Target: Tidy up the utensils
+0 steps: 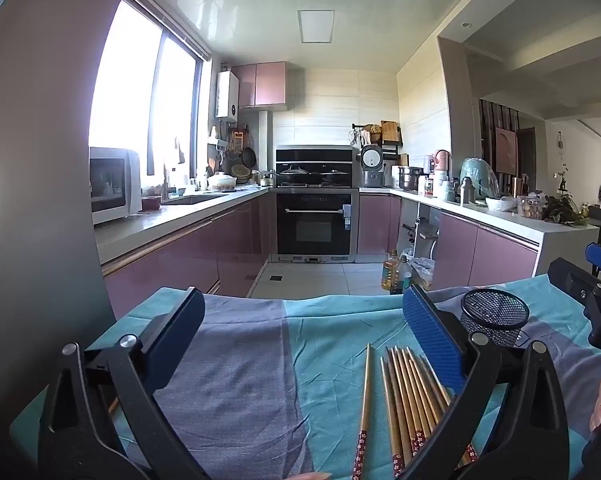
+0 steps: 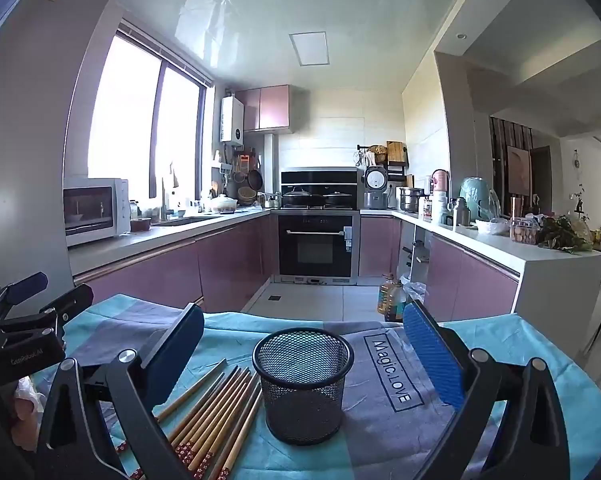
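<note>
Both grippers [image 1: 300,344] [image 2: 302,354] gape over the cloth [image 2: 380,408], holder [image 2: 303,384] beside chopsticks [image 2: 216,412].

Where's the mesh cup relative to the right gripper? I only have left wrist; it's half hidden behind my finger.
Observer: Right wrist view shows the mesh cup standing upright, centred between the open fingers of the right gripper, untouched.
Operator: Anything in the cup?
Observer: It looks empty from here; the chopsticks all lie on the cloth just to its left.
Operator: Do any touch the cup?
Observer: The nearest one runs right beside the cup's base; contact cannot be told.
Operator: Any marking on the cloth?
Observer: Printed text "Magic.LOVE" sits right of the cup.
</note>
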A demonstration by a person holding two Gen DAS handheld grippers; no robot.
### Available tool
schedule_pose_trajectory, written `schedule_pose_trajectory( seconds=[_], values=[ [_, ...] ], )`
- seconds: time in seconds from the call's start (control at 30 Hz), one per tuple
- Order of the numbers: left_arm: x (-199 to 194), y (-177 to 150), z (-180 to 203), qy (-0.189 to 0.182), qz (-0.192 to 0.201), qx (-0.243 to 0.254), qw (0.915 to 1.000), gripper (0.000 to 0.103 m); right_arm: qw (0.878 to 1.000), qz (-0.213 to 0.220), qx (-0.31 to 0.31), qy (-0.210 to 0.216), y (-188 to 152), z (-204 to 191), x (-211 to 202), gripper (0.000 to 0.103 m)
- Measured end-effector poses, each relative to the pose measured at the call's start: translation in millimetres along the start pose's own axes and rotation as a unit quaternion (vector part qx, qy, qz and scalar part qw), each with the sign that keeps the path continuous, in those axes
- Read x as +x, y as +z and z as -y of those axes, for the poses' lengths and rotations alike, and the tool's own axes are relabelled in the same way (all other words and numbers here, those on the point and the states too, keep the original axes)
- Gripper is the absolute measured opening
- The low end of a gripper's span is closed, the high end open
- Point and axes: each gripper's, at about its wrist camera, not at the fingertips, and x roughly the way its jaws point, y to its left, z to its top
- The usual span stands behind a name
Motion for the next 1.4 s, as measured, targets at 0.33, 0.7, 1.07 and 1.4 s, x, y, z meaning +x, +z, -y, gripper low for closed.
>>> schedule_pose_trajectory(
  seconds=[0.33,0.7,1.07,1.4],
  values=[
    [-0.4,-0.5,0.6,-0.001,0.000,-0.002,1.0000,0.097,1.000,0.000,-0.001,-0.002,1.0,-4.1,0.9,0.097],
    [-1.5,0.5,1.4,-0.001,0.000,-0.002,1.0000,0.097,1.000,0.002,0.001,-0.003,2.6,-4.1,0.6,0.097],
    [-1.5,0.2,0.7,-0.001,0.000,-0.002,1.0000,0.097,1.000,0.005,0.001,-0.003,1.6,-2.0,-0.4,0.097],
    [-3.2,1.5,1.7,-0.002,0.000,-0.002,1.0000,0.097,1.000,0.006,0.002,-0.004,-0.9,-3.9,0.7,0.097]
  ],
)
